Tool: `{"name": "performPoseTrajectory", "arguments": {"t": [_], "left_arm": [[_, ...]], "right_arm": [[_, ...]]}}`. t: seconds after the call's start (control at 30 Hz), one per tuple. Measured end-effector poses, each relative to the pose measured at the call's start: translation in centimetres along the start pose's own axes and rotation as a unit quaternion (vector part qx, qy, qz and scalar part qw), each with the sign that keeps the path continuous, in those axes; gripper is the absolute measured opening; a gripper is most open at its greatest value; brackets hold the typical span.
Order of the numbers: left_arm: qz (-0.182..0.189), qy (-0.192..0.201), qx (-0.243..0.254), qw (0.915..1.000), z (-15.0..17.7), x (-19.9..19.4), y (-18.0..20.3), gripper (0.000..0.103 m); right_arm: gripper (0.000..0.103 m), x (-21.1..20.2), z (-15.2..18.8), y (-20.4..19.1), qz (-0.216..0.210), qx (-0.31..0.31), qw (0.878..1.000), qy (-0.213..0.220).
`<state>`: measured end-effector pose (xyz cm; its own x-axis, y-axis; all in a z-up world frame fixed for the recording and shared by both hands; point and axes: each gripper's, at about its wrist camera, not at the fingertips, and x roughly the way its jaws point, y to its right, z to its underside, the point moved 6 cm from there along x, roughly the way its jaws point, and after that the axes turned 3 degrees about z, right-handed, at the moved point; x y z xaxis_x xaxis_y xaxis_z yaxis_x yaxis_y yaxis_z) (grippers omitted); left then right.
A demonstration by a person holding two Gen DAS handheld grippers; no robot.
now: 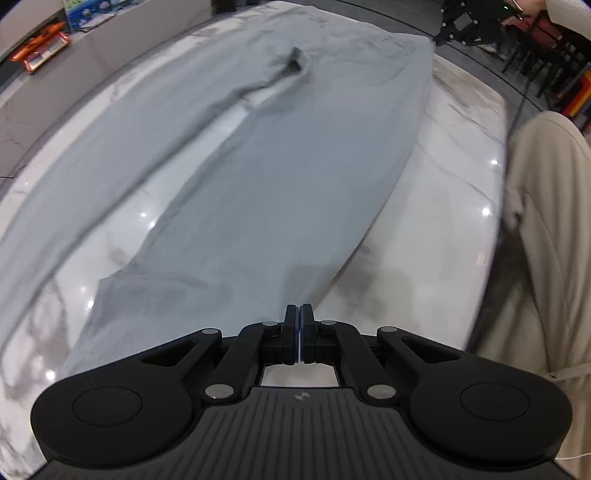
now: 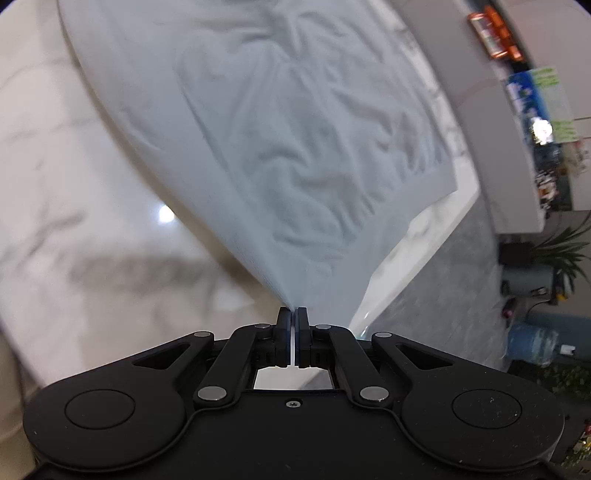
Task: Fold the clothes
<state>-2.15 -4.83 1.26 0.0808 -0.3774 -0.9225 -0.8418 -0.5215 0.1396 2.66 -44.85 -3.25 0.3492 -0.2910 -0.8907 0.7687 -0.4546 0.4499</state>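
Note:
A pair of light grey trousers lies stretched along the white marble table, legs toward me, waist at the far end. My left gripper is shut on the hem corner of the nearer leg. In the right wrist view my right gripper is shut on an edge of the same grey trousers, which rise wrinkled and taut from the jaws over the table. The right gripper also shows small at the far waist end in the left wrist view.
The person's beige-clad body stands at the table's right edge. A grey counter with orange packages runs behind. Dark chairs stand at far right. Water jugs and a plant sit on the floor beyond the table.

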Motion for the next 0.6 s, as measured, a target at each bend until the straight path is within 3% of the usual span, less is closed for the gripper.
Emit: {"name": "performPoseTrajectory", "arguments": {"t": [0.1,0.2,0.43,0.47,0.6], "left_arm": [[-0.001,0.011,-0.001,0.9999,1.0,0.3,1.2,0.0],[-0.023,0.017,-0.005,0.9996,1.9,0.3,1.5,0.001],[-0.108,0.02,-0.034,0.9933,3.8,-3.4,-1.7,0.03],[-0.12,0.012,-0.038,0.9919,4.4,-4.1,-2.4,0.039],[-0.16,-0.048,-0.013,0.9859,7.2,-4.6,-3.3,0.041]], "right_arm": [[0.0,-0.1,1.5,-1.2,-0.005,-0.01,1.0,-0.025],[0.0,-1.0,2.1,-2.3,-0.008,0.003,1.0,-0.01],[0.001,-2.6,0.2,-4.6,-0.004,0.0,0.999,0.031],[0.002,-2.6,-0.2,-4.8,-0.002,-0.005,0.999,0.034],[0.012,-2.4,-1.6,-5.6,0.004,-0.017,0.999,0.046]]}}
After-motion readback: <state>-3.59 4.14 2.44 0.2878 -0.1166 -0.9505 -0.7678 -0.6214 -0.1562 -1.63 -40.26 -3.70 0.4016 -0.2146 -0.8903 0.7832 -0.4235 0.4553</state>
